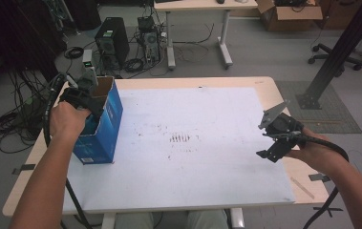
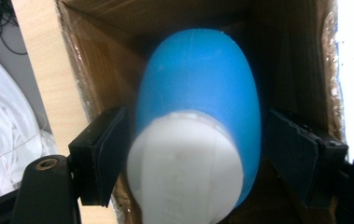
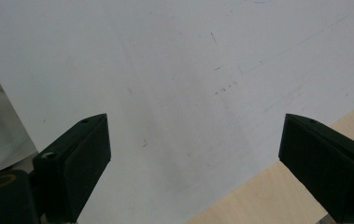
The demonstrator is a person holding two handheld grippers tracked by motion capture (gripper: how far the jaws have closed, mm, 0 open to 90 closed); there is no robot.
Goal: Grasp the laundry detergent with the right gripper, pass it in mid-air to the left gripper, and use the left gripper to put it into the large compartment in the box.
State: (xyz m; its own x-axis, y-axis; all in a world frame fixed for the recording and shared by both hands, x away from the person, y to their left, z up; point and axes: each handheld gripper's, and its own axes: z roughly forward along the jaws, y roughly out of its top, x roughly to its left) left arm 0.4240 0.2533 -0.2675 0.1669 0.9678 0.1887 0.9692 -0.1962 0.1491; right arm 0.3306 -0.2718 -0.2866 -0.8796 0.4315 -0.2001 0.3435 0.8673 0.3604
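blue bottle [image 2: 198, 93] sits between left gripper [image 2: 193, 154] pads — parted, not pressing; right gripper [image 3: 193, 163] wide apart.

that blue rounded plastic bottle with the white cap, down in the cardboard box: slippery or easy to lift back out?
Likely slippery: the blue rounded plastic bottle looks smooth and glossy, and its curved sides narrow away from the white cap. The left claw pads stand apart from it on both sides, so nothing holds it. Probably stiff rather than floppy. The blue cardboard box looks light and open-topped, so it may tip or shift.
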